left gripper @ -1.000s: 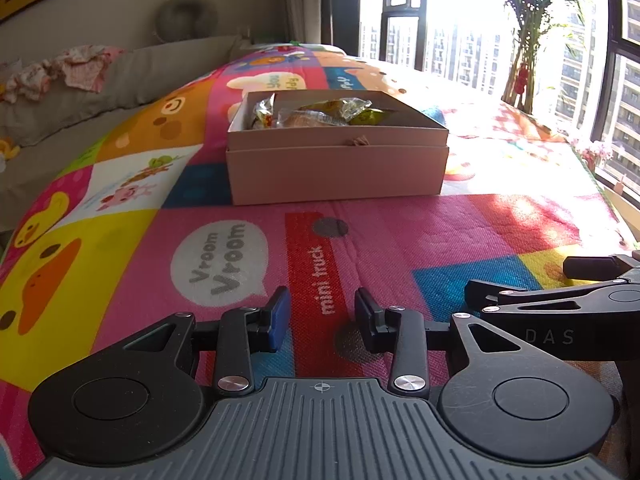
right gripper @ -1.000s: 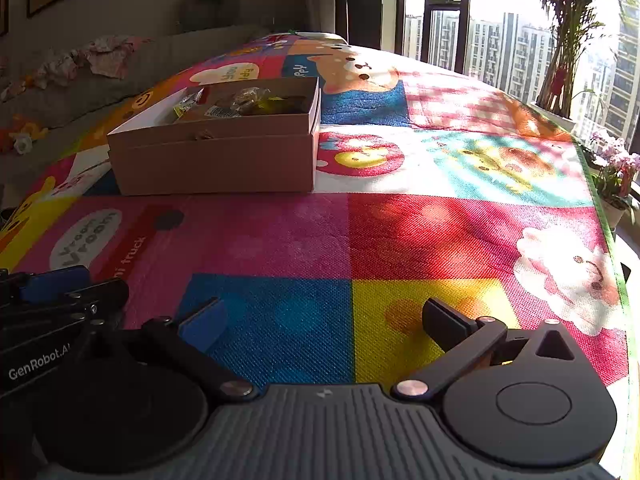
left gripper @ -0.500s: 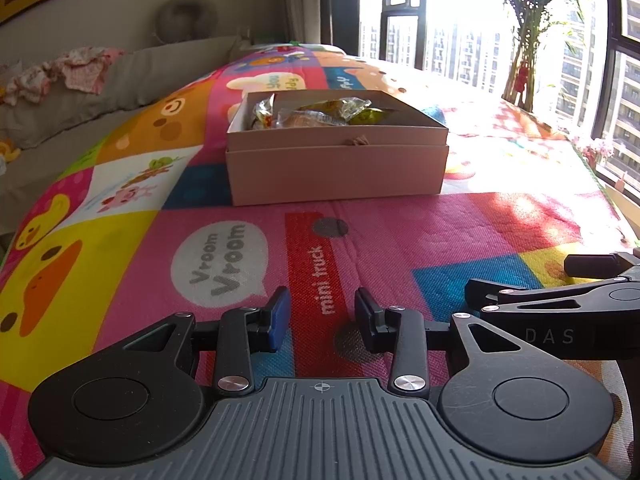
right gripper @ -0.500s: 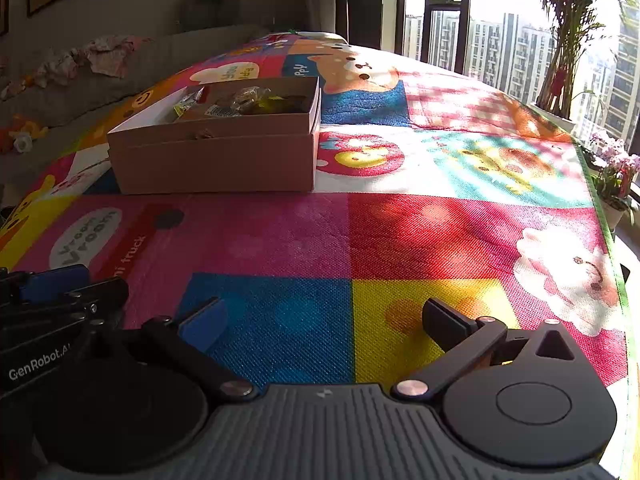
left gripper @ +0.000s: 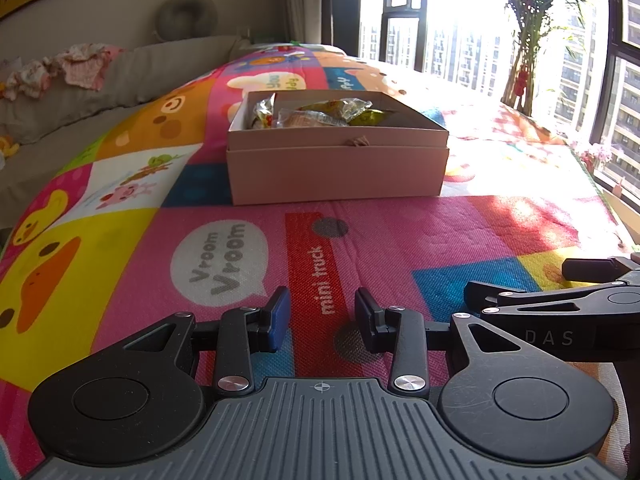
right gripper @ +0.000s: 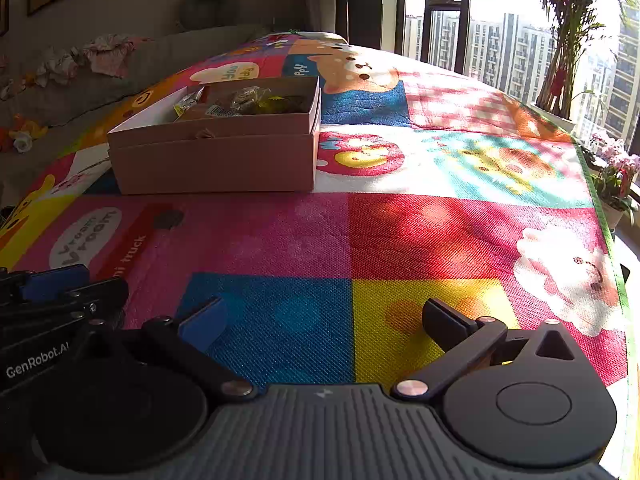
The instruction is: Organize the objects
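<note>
A pink cardboard box stands on the colourful play mat, ahead of both grippers; it also shows in the right wrist view. Several wrapped snack packets lie inside it, also seen in the right wrist view. My left gripper is open and empty, low over the mat near the "mini truck" print. My right gripper is open wider and empty, over the blue and yellow squares. Each gripper shows at the edge of the other's view.
The play mat covers the surface. A grey sofa with clothes runs along the left. Windows and a potted palm stand at the far right. Potted flowers sit past the mat's right edge.
</note>
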